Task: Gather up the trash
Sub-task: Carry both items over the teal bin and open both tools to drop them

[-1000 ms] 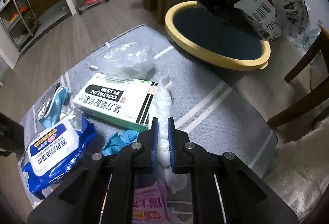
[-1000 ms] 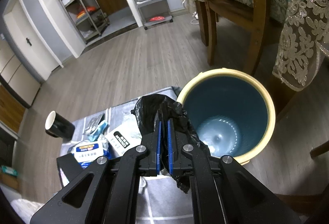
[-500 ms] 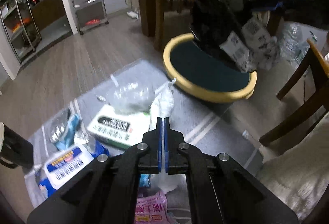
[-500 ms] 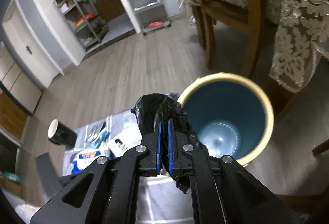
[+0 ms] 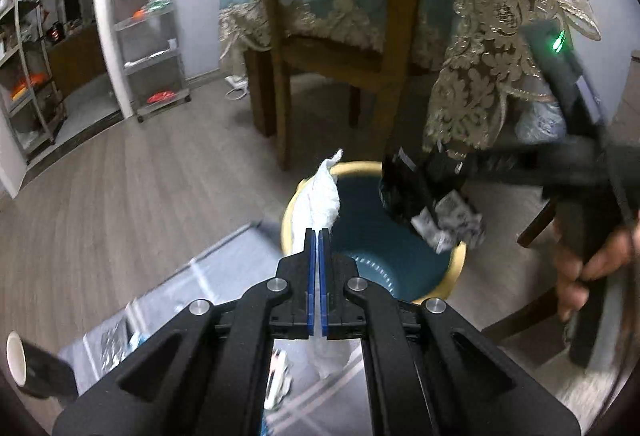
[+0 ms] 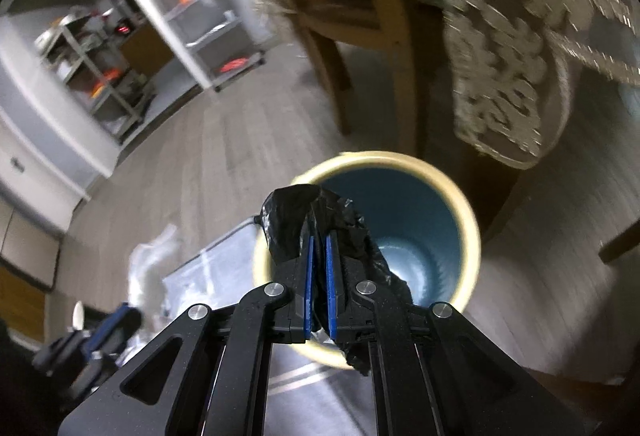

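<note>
My left gripper (image 5: 319, 236) is shut on a crumpled white tissue (image 5: 320, 196) and holds it up at the near left rim of the round bin (image 5: 456, 268), yellow-rimmed and teal inside. My right gripper (image 6: 318, 244) is shut on a black plastic bag (image 6: 288, 224) with white labels and holds it over the bin (image 6: 472, 232). In the left wrist view the bag (image 5: 416, 196) hangs above the bin's right side, with the right gripper's body (image 5: 580, 172) and the hand behind it.
A wooden chair (image 5: 320, 48) and a lace tablecloth (image 5: 488, 68) stand just behind the bin. A grey mat (image 5: 192, 288) with more trash lies at the lower left, with a black cup (image 5: 36, 372) beside it. Metal shelves (image 5: 148, 36) stand at the far wall.
My left gripper closed on the tissue, lifted it off the mat and carried it up to the bin's rim. My right gripper stayed over the bin with the black bag.
</note>
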The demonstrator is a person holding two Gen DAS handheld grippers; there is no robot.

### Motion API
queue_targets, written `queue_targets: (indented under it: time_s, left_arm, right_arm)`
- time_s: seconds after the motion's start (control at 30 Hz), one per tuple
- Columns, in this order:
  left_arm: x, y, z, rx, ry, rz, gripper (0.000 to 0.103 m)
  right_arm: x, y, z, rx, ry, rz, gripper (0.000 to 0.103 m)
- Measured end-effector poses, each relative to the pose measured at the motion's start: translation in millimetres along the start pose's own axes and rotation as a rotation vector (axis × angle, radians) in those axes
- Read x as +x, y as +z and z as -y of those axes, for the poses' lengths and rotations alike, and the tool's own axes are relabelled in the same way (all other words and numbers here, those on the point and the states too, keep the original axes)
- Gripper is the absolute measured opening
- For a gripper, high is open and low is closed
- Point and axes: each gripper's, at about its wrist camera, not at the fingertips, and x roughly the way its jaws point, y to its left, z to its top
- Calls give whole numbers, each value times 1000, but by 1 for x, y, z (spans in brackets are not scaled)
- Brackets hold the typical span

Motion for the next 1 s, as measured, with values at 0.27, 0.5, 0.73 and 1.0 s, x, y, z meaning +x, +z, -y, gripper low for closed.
queue_targets:
  time_s: [0.27,0.5,0.73,1.0]
  left_arm:
    - [60,24,39,87,3,-47,1]
    - [104,25,39,56,-1,-94,1]
    - [122,20,33,49,3,-115,1]
    - [114,18,21,20,17,-104,31]
  right_arm:
    - [22,2,25,84,-1,-43,7]
    - [36,10,30,108,20,-41,7]
    - [43,20,27,108,8,-27,7]
    - [41,21,30,129,15,-19,29]
